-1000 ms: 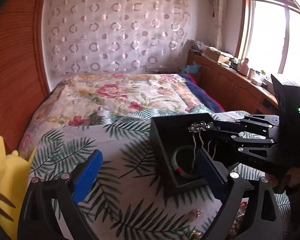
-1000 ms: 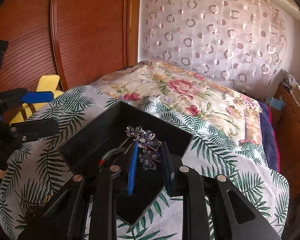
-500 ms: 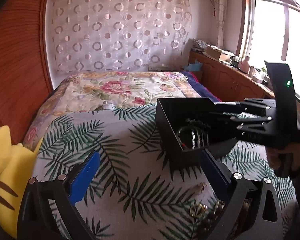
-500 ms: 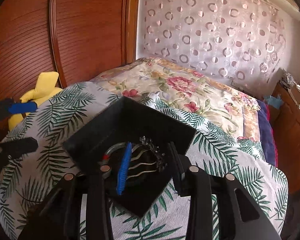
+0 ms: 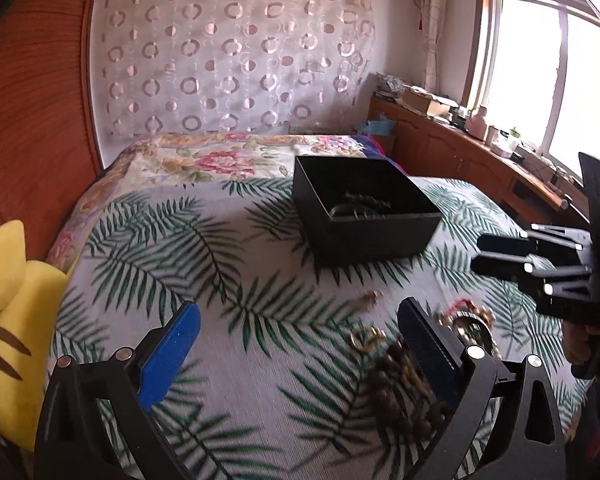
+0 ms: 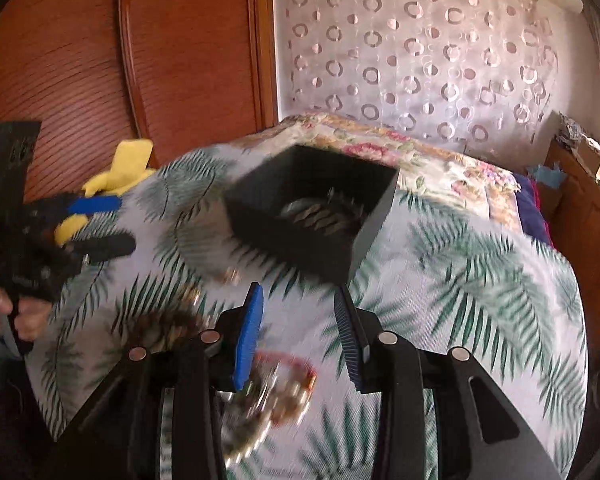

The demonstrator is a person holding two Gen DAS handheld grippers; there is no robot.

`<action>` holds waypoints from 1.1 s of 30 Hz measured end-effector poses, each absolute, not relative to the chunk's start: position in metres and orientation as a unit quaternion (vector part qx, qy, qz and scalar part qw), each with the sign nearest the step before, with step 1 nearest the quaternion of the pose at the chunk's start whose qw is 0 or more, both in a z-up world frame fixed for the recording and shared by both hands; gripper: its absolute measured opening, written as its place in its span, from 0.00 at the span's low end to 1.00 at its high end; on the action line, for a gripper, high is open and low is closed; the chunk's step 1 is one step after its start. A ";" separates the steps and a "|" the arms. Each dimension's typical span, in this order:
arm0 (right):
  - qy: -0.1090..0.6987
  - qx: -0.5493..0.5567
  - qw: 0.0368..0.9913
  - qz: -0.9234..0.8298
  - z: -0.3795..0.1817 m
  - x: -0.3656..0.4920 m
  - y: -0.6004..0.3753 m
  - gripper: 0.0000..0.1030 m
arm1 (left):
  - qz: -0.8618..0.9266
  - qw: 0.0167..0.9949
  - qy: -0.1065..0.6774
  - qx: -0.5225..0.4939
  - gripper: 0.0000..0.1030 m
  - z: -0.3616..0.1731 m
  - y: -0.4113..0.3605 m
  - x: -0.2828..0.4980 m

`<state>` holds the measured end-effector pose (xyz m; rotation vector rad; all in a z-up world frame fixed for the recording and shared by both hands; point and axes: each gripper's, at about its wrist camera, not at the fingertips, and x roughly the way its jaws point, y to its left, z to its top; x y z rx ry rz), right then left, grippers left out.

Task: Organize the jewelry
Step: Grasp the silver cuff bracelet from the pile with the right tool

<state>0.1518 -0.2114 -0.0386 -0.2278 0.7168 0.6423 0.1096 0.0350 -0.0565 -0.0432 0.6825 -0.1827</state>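
A black open box [image 5: 364, 216] stands on the palm-print bedspread; a hair comb [image 5: 364, 202] and a bangle lie inside it, also in the right wrist view [image 6: 320, 214]. A heap of loose jewelry [image 5: 412, 360] with dark beads and gold pieces lies in front of the box, partly behind my left finger. My left gripper [image 5: 296, 344] is open and empty above the spread, left of the heap. My right gripper [image 6: 300, 332] is open and empty, pulled back from the box [image 6: 312, 216], with beaded jewelry [image 6: 284, 392] just below its fingers. It shows at the right in the left wrist view [image 5: 504, 256].
A yellow plush toy [image 5: 8, 320] lies at the bed's left edge beside the wooden headboard [image 5: 32, 112]. A wooden cabinet [image 5: 480, 160] with clutter runs under the window at right. A floral quilt [image 5: 204, 160] covers the bed beyond the box.
My right gripper opened, left the hair comb in the box and drew back towards the jewelry heap. My left gripper also pulled back, so the box now looks farther away.
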 end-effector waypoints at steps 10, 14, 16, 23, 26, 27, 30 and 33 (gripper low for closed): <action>0.366 -0.120 0.866 0.318 -0.061 0.107 -0.211 0.52 | -0.096 0.936 0.339 -0.019 0.92 -0.065 0.030 0.082; 0.372 -0.138 0.857 0.328 -0.064 0.100 -0.204 0.62 | -0.096 0.935 0.340 -0.020 0.93 -0.066 0.029 0.075; 0.374 -0.148 0.853 0.334 -0.066 0.099 -0.199 0.64 | -0.097 0.935 0.341 -0.021 0.92 -0.067 0.030 0.074; 0.377 -0.178 0.845 0.336 -0.072 0.106 -0.188 0.65 | -0.095 0.936 0.337 -0.019 0.92 -0.066 0.032 0.068; 0.379 -0.184 0.839 0.343 -0.072 0.109 -0.183 0.64 | -0.093 0.936 0.338 -0.024 0.92 -0.067 0.034 0.067; 0.381 -0.185 0.838 0.344 -0.073 0.111 -0.181 0.64 | -0.092 0.936 0.338 -0.025 0.92 -0.068 0.035 0.067; 0.387 -0.196 0.832 0.346 -0.078 0.113 -0.175 0.64 | -0.093 0.936 0.338 -0.025 0.92 -0.068 0.035 0.067; 0.385 -0.195 0.835 0.340 -0.081 0.116 -0.172 0.65 | -0.095 0.936 0.339 -0.026 0.93 -0.068 0.035 0.066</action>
